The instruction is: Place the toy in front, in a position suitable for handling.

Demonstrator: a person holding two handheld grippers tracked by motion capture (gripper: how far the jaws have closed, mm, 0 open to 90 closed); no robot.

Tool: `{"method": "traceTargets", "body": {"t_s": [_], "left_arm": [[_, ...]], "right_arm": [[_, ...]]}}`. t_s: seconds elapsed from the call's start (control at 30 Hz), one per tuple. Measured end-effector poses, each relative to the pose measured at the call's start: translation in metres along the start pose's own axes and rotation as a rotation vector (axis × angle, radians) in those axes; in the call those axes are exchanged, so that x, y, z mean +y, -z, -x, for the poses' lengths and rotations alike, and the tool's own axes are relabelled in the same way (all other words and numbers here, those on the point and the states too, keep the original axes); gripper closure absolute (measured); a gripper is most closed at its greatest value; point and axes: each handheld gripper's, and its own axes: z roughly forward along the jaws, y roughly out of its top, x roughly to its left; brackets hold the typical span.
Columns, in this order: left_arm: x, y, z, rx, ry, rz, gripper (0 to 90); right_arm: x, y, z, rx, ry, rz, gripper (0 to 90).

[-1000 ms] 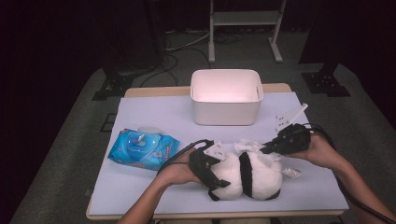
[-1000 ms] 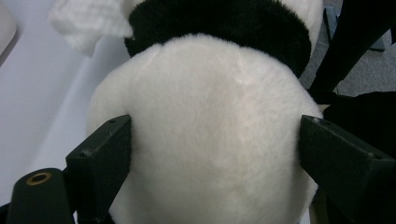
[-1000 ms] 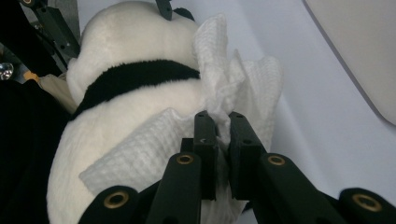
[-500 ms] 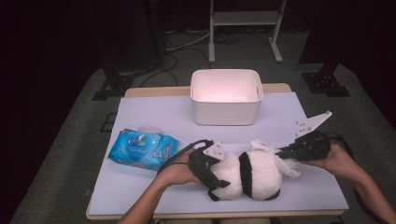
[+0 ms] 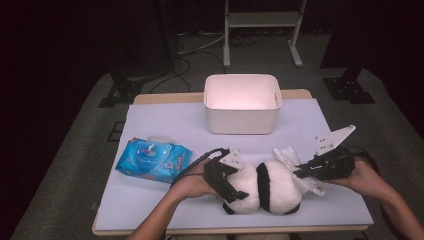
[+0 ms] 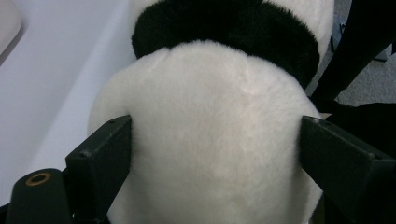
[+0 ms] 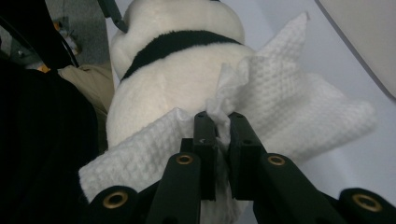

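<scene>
On the white-covered bench [image 5: 165, 125], near its front edge, the black-and-white plush panda [image 5: 265, 192] is clamped across its white rump by the widely spread jaws of the left gripper [image 5: 227, 182]. The white textured wipe [image 7: 280, 98], pinched in the nearly closed jaws of the right gripper [image 7: 217, 126], should be drawn over the fur in light strokes while the toy is held steady.

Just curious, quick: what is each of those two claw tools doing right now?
Left gripper: closed wide on the panda plush.
Right gripper: shut on a white wipe.
</scene>
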Motion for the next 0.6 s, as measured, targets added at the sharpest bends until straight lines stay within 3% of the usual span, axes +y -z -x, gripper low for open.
{"method": "traceTargets", "body": {"t_s": [0.2,0.6], "left_arm": [[0.002,-0.001,-0.001,0.002,0.002,-0.002,12.2],[0.004,-0.002,-0.003,0.004,0.001,-0.009,11.9]], "right_arm": [[0.016,-0.009,-0.005,0.027,0.038,-0.003,82.4],[0.045,-0.043,-0.014,0.096,0.106,-0.020,82.3]]}}
